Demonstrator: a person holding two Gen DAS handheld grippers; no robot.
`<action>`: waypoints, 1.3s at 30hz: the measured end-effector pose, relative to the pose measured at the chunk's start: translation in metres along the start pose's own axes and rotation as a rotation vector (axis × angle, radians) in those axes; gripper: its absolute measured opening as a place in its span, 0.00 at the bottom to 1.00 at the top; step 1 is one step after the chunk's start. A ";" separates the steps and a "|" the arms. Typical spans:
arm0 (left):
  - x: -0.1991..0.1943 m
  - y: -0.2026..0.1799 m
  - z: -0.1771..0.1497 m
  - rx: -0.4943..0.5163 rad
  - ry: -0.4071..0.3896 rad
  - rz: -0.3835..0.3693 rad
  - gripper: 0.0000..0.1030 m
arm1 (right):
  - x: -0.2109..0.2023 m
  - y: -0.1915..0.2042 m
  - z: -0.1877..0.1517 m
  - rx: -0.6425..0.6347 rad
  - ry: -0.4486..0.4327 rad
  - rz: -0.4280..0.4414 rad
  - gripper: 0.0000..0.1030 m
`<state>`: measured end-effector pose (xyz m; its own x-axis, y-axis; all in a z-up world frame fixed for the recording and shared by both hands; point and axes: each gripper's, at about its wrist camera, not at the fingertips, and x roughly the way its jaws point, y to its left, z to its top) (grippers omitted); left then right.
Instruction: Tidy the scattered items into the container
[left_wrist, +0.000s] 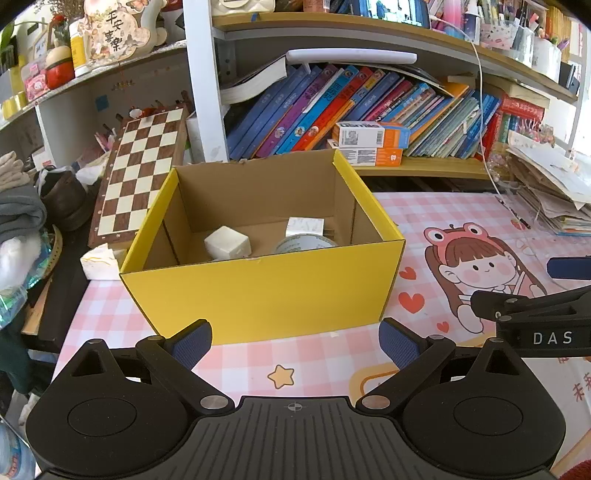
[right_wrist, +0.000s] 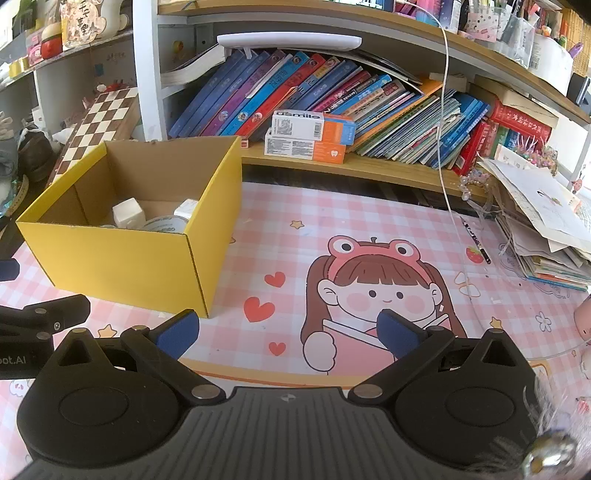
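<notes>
A yellow cardboard box (left_wrist: 266, 291) (right_wrist: 122, 258) stands open-topped on the pink checked mat. Inside it lie a white cube (left_wrist: 227, 242) (right_wrist: 128, 212), a second small white block (left_wrist: 304, 226) (right_wrist: 186, 207) and a roll of tape (left_wrist: 304, 244) (right_wrist: 166, 223). My left gripper (left_wrist: 295, 343) is open just in front of the box's near wall, nothing between its blue pads. My right gripper (right_wrist: 288, 332) is open over the cartoon girl print, to the right of the box, also empty. The right gripper's black arm (left_wrist: 535, 317) shows at the right edge of the left wrist view.
A chessboard (left_wrist: 144, 170) leans behind the box at left. Shelves of books (right_wrist: 332, 96) and two small cartons (right_wrist: 310, 136) run along the back. A stack of papers (right_wrist: 546, 221) and a pen (right_wrist: 476, 240) lie at right. A white tissue pack (left_wrist: 99, 262) sits left of the box.
</notes>
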<state>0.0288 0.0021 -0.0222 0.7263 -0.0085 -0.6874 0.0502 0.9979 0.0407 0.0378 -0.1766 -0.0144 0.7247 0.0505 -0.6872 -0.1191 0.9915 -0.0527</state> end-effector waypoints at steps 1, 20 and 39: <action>0.000 0.000 0.000 0.000 0.000 0.000 0.96 | 0.000 0.000 0.000 -0.001 0.000 0.000 1.00; -0.002 0.001 0.001 -0.002 -0.004 -0.004 0.97 | 0.001 -0.001 0.000 0.009 0.022 0.032 1.00; -0.001 0.005 0.002 -0.022 -0.002 -0.009 1.00 | 0.003 0.002 -0.001 0.003 0.031 0.032 1.00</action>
<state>0.0300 0.0067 -0.0197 0.7275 -0.0176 -0.6859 0.0417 0.9990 0.0186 0.0389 -0.1750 -0.0169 0.6992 0.0787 -0.7106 -0.1400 0.9898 -0.0282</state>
